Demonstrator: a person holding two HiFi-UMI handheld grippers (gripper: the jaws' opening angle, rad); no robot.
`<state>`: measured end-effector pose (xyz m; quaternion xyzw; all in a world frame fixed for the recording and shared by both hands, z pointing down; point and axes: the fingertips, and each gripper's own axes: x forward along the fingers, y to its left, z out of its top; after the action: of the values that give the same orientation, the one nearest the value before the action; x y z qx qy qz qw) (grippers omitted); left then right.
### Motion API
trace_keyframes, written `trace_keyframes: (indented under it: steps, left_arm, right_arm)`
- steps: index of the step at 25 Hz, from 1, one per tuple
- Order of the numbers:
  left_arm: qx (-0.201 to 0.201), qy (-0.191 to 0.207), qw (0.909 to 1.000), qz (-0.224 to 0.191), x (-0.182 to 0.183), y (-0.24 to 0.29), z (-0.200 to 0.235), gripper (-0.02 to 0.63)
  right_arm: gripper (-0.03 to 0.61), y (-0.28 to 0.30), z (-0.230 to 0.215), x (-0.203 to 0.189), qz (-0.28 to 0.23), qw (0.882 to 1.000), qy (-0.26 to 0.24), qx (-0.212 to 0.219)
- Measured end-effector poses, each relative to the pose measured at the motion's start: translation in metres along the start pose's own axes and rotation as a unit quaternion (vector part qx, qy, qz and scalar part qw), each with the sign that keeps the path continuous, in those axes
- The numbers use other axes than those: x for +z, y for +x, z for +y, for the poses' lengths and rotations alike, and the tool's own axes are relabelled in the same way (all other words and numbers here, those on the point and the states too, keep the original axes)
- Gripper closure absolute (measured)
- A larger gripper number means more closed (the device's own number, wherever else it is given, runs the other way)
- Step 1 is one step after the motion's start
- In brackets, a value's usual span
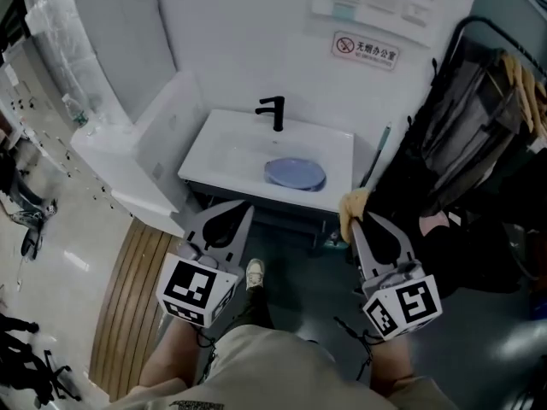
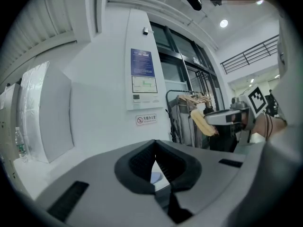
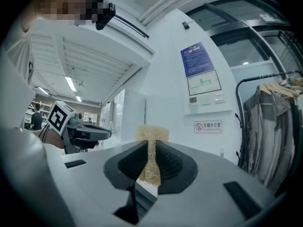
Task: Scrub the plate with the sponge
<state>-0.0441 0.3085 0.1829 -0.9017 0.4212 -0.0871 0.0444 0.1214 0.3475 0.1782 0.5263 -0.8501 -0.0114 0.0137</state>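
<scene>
White sink (image 1: 220, 143) mid-frame holds the plate (image 1: 295, 175); my left gripper (image 1: 242, 208) has its jaws pressed together; right gripper (image 1: 358, 221) jaws pinch the sponge (image 3: 152, 133).

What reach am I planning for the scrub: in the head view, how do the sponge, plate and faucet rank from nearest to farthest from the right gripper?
1. sponge: clamped between the jaws of the right gripper, at its tips.
2. plate: ahead and to the left, lying in the sink.
3. faucet: beyond the plate, at the sink's rear edge.
</scene>
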Motion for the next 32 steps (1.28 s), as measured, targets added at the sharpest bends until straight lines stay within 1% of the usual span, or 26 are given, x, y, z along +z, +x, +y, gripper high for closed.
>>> trace_keyframes:
  steps: [8, 14, 19, 24, 28, 30, 32]
  left_arm:
    - [-0.022, -0.010, 0.9994, 0.026, -0.021, 0.083, 0.090, 0.607]
    - [-0.050, -0.026, 0.9974, 0.044, -0.038, 0.150, 0.162, 0.607]
    - [-0.073, -0.027, 0.9954, 0.056, -0.045, 0.201, 0.208, 0.607]
    - [-0.090, -0.037, 0.9933, 0.062, -0.053, 0.237, 0.240, 0.607]
    - [-0.107, -0.074, 0.9870, 0.095, -0.071, 0.259, 0.252, 0.607]
    - [-0.108, -0.074, 0.9855, 0.109, -0.079, 0.269, 0.256, 0.607]
    - [-0.108, -0.074, 0.9848, 0.114, -0.084, 0.278, 0.256, 0.607]
  right_arm:
    - [0.520, 0.123, -0.032, -0.009, 0.039, 0.999, -0.006, -0.002]
    - [0.520, 0.221, -0.055, -0.021, 0.070, 0.997, -0.001, -0.011]
    - [0.520, 0.289, -0.075, -0.026, 0.082, 0.996, 0.003, -0.021]
    - [0.520, 0.332, -0.097, -0.036, 0.095, 0.995, 0.011, -0.039]
    - [0.520, 0.350, -0.114, -0.049, 0.110, 0.992, 0.016, -0.052]
    - [0.520, 0.354, -0.123, -0.056, 0.119, 0.991, 0.020, -0.056]
    - [0.520, 0.358, -0.132, -0.063, 0.127, 0.990, 0.027, -0.056]
